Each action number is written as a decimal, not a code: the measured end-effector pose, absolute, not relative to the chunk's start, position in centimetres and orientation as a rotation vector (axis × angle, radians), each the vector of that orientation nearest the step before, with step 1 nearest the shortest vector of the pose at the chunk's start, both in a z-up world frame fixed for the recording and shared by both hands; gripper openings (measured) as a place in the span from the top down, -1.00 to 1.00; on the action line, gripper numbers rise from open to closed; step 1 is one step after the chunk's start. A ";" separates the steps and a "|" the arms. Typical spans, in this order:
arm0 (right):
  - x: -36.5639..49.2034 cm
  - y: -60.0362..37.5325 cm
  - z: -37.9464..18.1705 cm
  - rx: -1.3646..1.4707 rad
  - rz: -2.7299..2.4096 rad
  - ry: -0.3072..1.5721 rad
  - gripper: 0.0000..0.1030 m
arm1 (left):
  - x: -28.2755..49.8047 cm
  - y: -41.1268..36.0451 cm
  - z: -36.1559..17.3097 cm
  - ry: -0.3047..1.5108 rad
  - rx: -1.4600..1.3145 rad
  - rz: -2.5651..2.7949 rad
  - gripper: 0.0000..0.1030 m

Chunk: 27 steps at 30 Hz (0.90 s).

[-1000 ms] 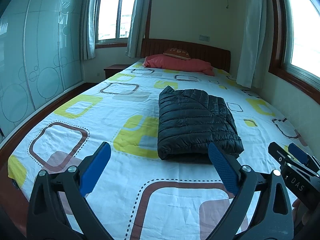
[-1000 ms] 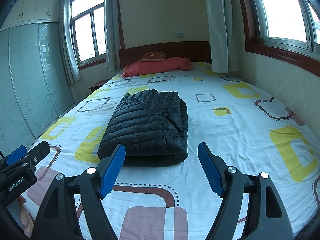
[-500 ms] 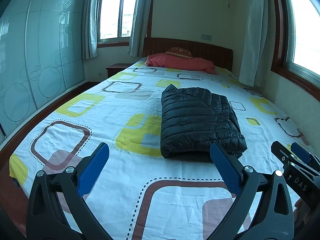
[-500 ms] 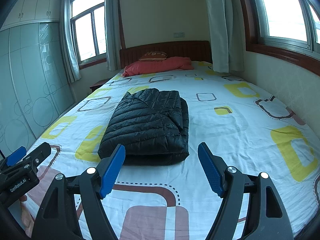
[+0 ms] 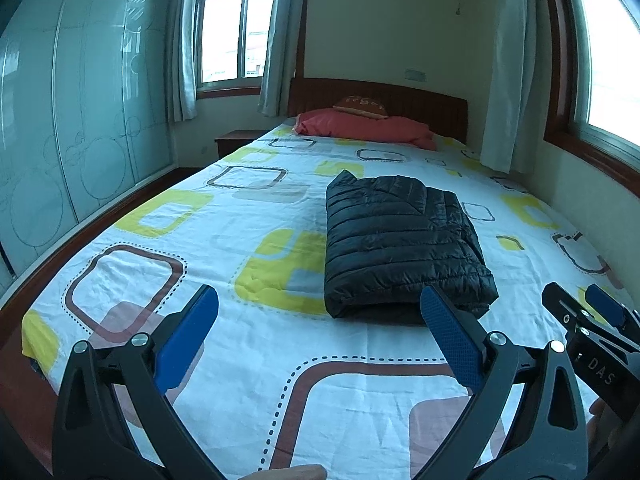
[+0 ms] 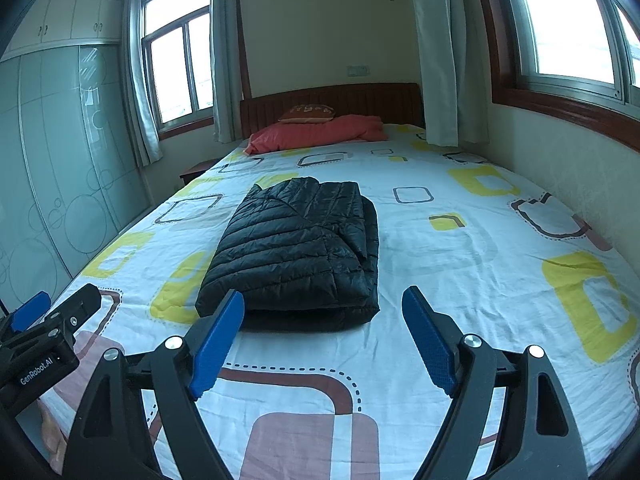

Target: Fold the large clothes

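In mid-frame of the left view, the folded black puffer jacket (image 5: 400, 244) lies on the bed (image 5: 248, 344); the left gripper (image 5: 320, 340) gapes empty below. In the right view, the right gripper (image 6: 324, 338), jaws just widened, holds nothing. Light, puffy, slippery: pinch thick near-edge layers.

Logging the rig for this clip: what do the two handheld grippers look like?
Both match: black angular frames with triangular cut-outs and silver screw heads, each finger faced with a blue textured pad. The left gripper carries white "GenRobot.AI" lettering on its body, seen in the right wrist view; the right gripper shows "DAS" in the left wrist view. No cables or sleeves are visible.
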State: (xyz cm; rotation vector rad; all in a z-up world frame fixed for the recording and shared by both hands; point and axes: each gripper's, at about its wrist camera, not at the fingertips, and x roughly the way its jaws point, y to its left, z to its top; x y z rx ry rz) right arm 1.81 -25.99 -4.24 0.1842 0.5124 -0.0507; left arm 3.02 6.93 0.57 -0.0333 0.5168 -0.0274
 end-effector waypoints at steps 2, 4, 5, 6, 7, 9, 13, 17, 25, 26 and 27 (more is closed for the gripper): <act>1.8 -26.0 -4.3 0.186 -0.050 0.516 -0.56 | 3.1 6.8 0.5 0.518 -0.025 -0.034 -0.96; 1.9 -25.9 -4.5 0.185 -0.049 0.521 -0.56 | 3.2 6.6 0.3 0.521 -0.022 -0.035 -0.96; 1.9 -26.0 -4.5 0.185 -0.048 0.522 -0.56 | 3.2 6.5 0.2 0.523 -0.021 -0.033 -0.96; 2.0 -26.0 -4.5 0.184 -0.048 0.523 -0.56 | 3.2 6.5 0.2 0.523 -0.019 -0.034 -0.96; 2.0 -26.0 -4.5 0.183 -0.048 0.524 -0.56 | 3.2 6.5 0.1 0.523 -0.018 -0.035 -0.96; 2.1 -26.0 -4.6 0.183 -0.048 0.525 -0.56 | 3.3 6.4 0.1 0.525 -0.020 -0.038 -0.96; 2.2 -26.0 -4.7 0.183 -0.048 0.528 -0.56 | 3.3 6.5 0.0 0.532 -0.033 -0.041 -0.96; 2.4 -26.1 -4.9 0.183 -0.046 0.532 -0.56 | 3.3 6.4 -0.1 0.532 -0.035 -0.042 -0.96; 2.6 -26.0 -5.4 0.177 -0.046 0.541 -0.56 | 3.8 6.7 -0.3 0.545 -0.051 -0.036 -0.96; 2.6 -26.0 -5.5 0.177 -0.047 0.542 -0.56 | 3.8 6.7 -0.3 0.542 -0.050 -0.034 -0.96; 2.7 -26.0 -5.5 0.177 -0.047 0.543 -0.56 | 3.8 6.7 -0.3 0.531 -0.045 -0.028 -0.96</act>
